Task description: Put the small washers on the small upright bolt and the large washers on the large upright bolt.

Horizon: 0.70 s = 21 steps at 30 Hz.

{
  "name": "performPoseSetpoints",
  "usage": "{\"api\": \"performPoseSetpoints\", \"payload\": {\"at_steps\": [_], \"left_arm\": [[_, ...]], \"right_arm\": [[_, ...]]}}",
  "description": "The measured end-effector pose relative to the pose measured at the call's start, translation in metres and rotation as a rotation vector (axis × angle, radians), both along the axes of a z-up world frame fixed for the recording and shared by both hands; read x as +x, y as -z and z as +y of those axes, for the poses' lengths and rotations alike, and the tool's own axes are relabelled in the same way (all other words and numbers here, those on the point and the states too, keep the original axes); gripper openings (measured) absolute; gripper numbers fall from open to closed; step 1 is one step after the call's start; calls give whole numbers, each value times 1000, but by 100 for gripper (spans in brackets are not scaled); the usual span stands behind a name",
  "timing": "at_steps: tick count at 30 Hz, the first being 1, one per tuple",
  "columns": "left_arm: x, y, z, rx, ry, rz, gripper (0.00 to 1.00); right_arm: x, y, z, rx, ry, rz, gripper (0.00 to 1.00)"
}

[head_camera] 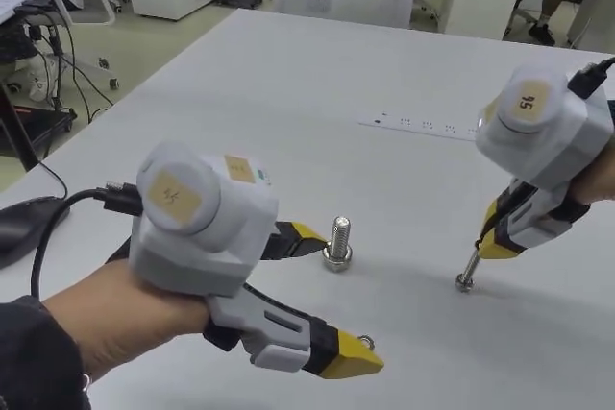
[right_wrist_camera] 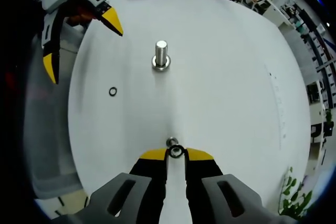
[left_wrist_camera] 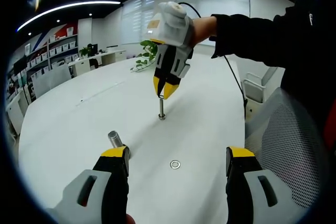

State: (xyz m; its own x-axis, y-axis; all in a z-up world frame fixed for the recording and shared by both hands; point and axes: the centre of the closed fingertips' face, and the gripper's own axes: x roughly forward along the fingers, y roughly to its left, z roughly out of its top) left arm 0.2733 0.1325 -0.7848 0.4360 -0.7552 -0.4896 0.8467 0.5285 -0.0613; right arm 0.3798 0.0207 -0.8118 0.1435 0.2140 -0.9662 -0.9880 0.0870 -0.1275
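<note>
Over a white office table (head_camera: 288,93), left tongs (left_wrist_camera: 177,153) gape, right tongs (right_wrist_camera: 177,154) pinch a washer (right_wrist_camera: 176,152).

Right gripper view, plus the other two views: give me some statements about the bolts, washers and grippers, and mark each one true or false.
1. The right gripper holds a small dark ring washer just over the top of the thin upright steel bolt. True.
2. The left gripper is shut on a washer. False: it is open, and a loose metal ring washer lies on the white table ahead of it.
3. The thick threaded steel bolt lies on its side. False: it stands upright.
4. The loose metal ring washer lies apart from both bolts. True.
</note>
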Motion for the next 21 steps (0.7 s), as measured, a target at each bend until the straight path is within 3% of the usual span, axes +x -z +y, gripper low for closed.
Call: {"api": "performPoseSetpoints", "payload": {"at_steps": [21], "left_arm": [[1, 1, 0, 6, -2, 2, 75]], "right_arm": [[0, 8, 0, -11, 0, 22, 13]]}}
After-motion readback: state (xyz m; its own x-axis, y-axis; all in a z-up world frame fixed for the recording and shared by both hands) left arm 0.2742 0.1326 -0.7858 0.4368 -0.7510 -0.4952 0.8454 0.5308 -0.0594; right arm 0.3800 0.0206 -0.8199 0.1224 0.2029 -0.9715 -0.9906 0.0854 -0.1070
